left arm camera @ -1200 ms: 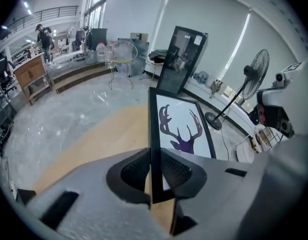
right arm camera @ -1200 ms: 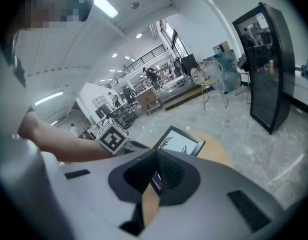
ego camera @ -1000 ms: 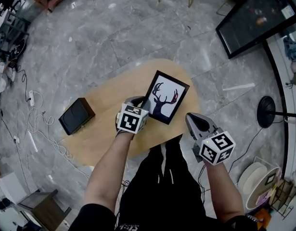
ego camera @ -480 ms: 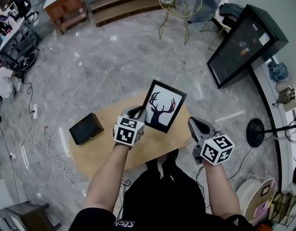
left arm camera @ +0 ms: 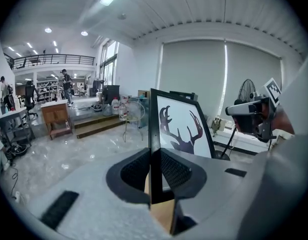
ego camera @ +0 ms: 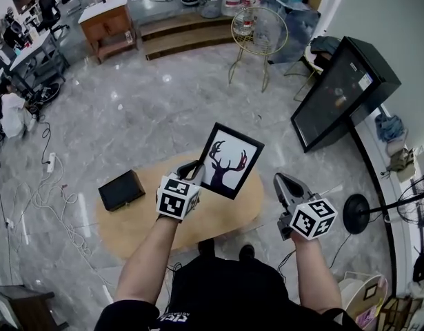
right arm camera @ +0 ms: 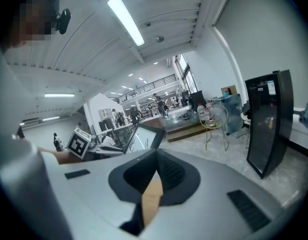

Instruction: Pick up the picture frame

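The black rectangular picture frame [ego camera: 229, 161], printed with a deer silhouette, is clamped in the left gripper [ego camera: 195, 168] above the oval wooden table [ego camera: 222, 216]; the right gripper [ego camera: 280, 181] is closed, empty.

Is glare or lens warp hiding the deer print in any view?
Head view: picture frame sharp, no glare, only sheen on the floor; left gripper view: print clear, room lines bowed; right gripper view: frame small, slanted, print faint.

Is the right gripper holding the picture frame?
No, the right gripper is shut on nothing; the left gripper clamps the picture frame.
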### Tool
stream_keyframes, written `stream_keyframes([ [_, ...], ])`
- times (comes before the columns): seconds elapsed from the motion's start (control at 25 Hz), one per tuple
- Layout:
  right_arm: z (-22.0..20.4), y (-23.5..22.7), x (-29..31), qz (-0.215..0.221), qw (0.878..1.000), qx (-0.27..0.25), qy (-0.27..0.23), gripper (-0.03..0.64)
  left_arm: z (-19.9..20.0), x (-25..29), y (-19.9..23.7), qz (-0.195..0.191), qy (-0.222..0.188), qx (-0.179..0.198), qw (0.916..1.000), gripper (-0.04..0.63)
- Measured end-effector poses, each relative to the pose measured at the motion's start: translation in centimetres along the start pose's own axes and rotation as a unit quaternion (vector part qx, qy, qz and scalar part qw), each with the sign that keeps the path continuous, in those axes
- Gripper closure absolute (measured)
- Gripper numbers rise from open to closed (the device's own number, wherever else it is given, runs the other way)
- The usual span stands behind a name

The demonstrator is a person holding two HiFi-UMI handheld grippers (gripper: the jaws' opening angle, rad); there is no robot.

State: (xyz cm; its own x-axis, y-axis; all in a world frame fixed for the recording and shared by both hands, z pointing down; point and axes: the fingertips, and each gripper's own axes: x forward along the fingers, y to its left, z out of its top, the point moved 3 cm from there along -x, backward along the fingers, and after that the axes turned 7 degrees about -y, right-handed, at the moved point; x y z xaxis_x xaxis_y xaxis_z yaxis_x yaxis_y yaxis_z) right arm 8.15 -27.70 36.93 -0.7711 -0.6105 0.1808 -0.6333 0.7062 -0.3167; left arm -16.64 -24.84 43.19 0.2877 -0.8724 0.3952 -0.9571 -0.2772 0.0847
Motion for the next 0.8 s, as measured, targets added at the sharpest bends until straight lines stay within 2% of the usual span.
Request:
stream_keyframes([
  [0.44,1.6,-2.8,-6.9,0.062,0.998,-0.014,-0.023,0.611,2.5,-4.7,-7.6,0.078,-0.051,-0.021,0.9954,0.520],
  [0.64,2.5,-5.4,-9.8,0.086,0.996,-0.023,-0.025,0.612,2.8,-5.0,-12.0,0.094,-0.060,-0.050,0.9925,0.520],
  [0.8,2.5,-6.4,-11.1,0.094,0.995,-0.017,-0.023,0.612,2.8,-5.7,-14.3,0.107,-0.064,-0.049,0.9910,0.520],
])
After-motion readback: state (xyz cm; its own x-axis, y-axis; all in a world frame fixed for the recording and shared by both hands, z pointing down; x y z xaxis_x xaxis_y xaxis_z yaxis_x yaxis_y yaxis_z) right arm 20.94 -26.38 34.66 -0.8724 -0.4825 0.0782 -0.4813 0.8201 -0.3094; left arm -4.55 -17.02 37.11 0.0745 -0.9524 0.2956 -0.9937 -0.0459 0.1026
